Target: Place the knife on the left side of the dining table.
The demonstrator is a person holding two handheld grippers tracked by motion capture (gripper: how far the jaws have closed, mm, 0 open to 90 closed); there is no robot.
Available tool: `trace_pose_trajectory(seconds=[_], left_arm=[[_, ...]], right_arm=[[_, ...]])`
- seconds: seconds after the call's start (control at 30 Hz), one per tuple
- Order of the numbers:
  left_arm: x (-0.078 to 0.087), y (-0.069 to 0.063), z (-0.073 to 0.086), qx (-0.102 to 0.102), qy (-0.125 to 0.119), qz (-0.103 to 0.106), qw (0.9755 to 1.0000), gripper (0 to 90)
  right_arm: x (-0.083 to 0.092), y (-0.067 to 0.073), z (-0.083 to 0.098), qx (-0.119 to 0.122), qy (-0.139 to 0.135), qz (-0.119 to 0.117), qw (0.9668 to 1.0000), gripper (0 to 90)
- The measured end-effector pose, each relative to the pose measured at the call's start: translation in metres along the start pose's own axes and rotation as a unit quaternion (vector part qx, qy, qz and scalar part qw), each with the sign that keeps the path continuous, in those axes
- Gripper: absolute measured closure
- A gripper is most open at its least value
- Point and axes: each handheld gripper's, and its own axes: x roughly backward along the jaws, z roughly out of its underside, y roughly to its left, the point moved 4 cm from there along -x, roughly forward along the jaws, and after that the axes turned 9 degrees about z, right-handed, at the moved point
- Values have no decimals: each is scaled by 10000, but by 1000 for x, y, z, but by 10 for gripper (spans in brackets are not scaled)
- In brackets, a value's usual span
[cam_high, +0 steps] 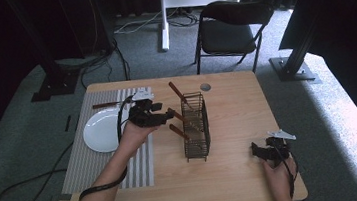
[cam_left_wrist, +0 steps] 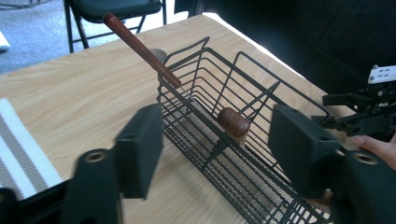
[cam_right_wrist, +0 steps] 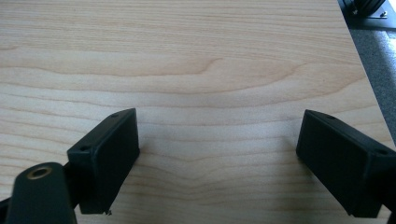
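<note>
Both forearms enter from the bottom of the high view. At the near right corner of the wooden table (cam_high: 239, 174) the right gripper (cam_high: 264, 150) rests low, its jaws wide apart with bare wood between them. Further in, the left gripper (cam_high: 168, 115) is held just beside a black wire basket (cam_high: 195, 127); its jaws are also apart, on either side of a wooden handle (cam_left_wrist: 233, 124) that rests on the basket rim. Another brown handle (cam_left_wrist: 140, 49) leans out of the far end. Left of the basket, a white plate (cam_high: 100, 134) lies on a striped mat (cam_high: 80, 163).
</note>
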Motion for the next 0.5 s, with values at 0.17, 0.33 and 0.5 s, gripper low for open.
trace_pose_trajectory(seconds=[0.17,0.33,0.5], left_arm=[[-6,1,1,81,48,128,9999,528],[-10,-1,2,88,87,104,9999,597],[-10,-2,0,192,-52,233,9995,652]], right_arm=[[0,0,0,0,0,-1,10000,125],[0,0,0,1,0,0,10000,125],[0,0,0,0,-1,1,10000,125]])
